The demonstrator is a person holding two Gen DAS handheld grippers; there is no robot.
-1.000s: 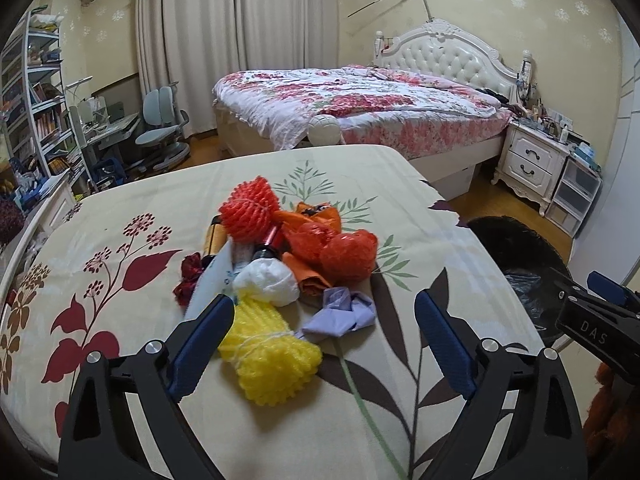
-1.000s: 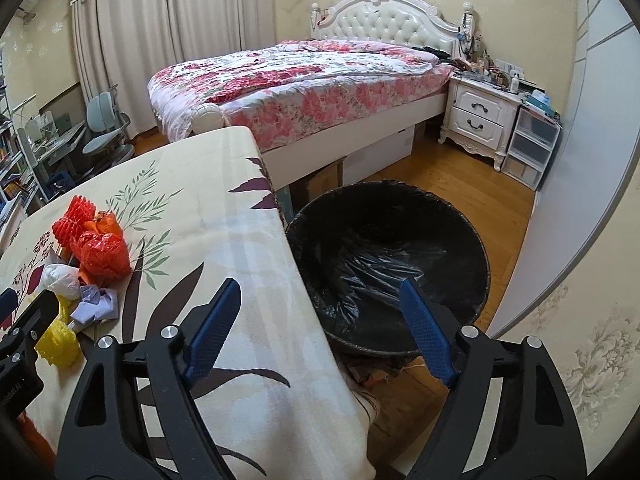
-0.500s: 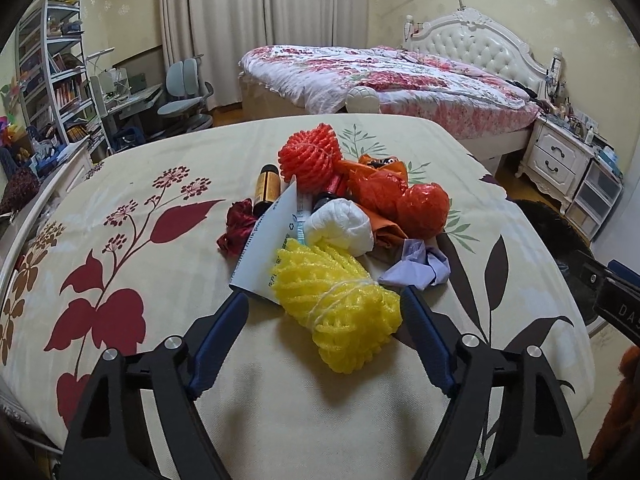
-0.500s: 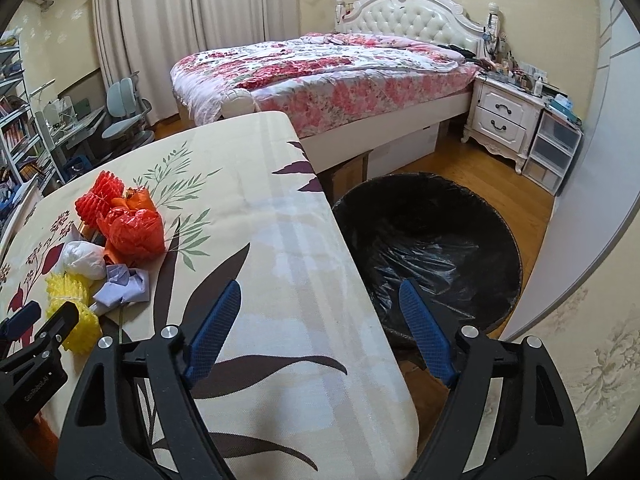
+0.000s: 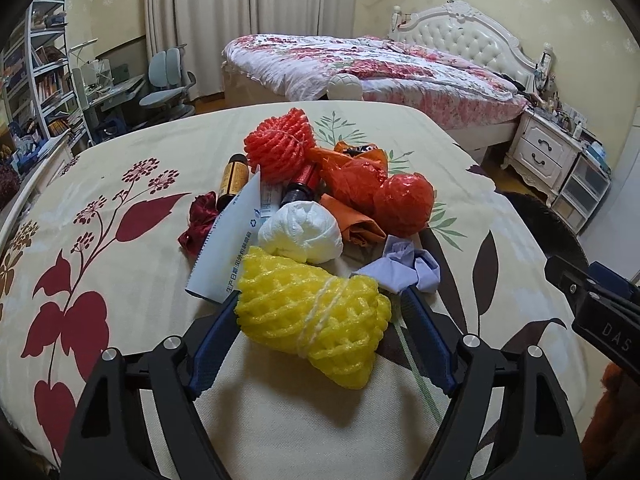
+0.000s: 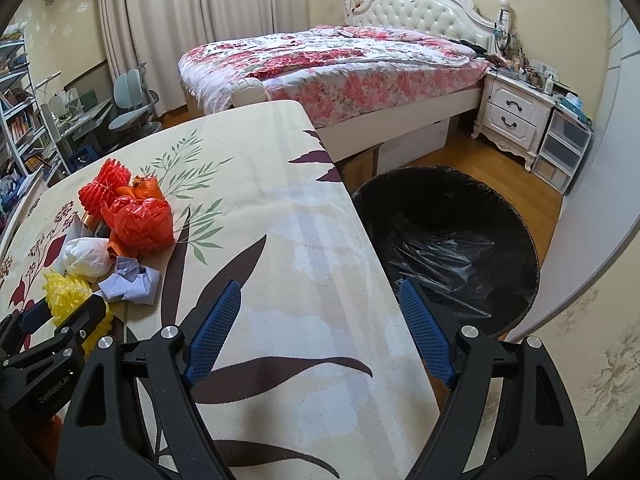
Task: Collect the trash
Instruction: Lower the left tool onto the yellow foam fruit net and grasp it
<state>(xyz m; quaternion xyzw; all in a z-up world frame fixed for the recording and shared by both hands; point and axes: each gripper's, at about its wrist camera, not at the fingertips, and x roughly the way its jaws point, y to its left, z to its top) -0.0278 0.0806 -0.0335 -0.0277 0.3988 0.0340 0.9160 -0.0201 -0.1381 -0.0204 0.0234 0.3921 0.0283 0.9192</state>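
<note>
A pile of trash lies on the table (image 5: 120, 360). A yellow foam net (image 5: 312, 320) is nearest and sits between the open fingers of my left gripper (image 5: 320, 340), which is around it but not closed. Behind it lie a white wad (image 5: 300, 236), a purple crumpled paper (image 5: 404, 268), red plastic bags (image 5: 400, 200), a red foam net (image 5: 280, 148), a white packet (image 5: 236, 248) and small bottles (image 5: 234, 176). My right gripper (image 6: 320, 332) is open and empty over the table's right edge. A black-lined bin (image 6: 448, 248) stands on the floor beside the table.
A bed (image 6: 340, 64) stands beyond the table, with a white nightstand (image 6: 516, 116) and plastic drawers (image 6: 564, 148) at the right. A desk, chairs (image 5: 168, 80) and shelves stand at the far left. Wooden floor surrounds the bin.
My left gripper has moved forward to the pile until its fingers straddle the yellow foam net. My right gripper has shifted left, from over the bin to over the table edge.
</note>
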